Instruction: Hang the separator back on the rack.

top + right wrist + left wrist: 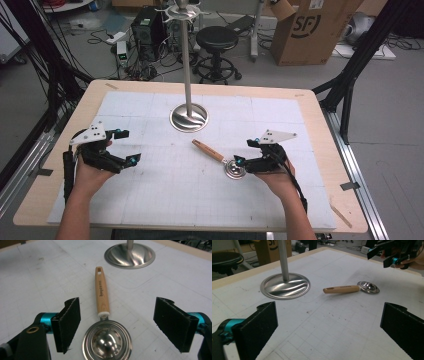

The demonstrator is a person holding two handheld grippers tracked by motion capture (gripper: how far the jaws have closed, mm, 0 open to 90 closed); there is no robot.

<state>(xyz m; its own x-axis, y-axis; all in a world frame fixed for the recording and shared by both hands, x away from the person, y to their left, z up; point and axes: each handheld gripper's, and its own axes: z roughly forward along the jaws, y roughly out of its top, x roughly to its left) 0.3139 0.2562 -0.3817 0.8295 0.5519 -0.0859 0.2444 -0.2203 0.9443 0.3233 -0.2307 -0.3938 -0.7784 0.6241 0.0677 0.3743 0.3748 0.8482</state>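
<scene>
A metal scoop with a wooden handle (pixel 207 150) lies on the white grid mat (pixel 200 200), its round bowl (pixel 234 170) dome-up at the near end. My right gripper (pixel 247 151) is right beside the bowl, open. In the right gripper view its jaws (pixel 121 325) stand wide on either side of the bowl (pixel 107 342) without touching it, and the handle (pixel 101 292) points away from me. My left gripper (pixel 128 146) is open at the mat's left with nothing between its jaws (pixel 329 335). From there the scoop (pixel 340 289) lies farther off, with the right gripper (pixel 380 257) beyond it.
A steel stand with a round base (pixel 189 118) and a tall pole (pixel 187 60) rises at the mat's far middle. Bare wooden table edge (pixel 320 130) frames the mat. Behind the table are a black stool (pixel 216 40), a cardboard box (pixel 310 30) and cables.
</scene>
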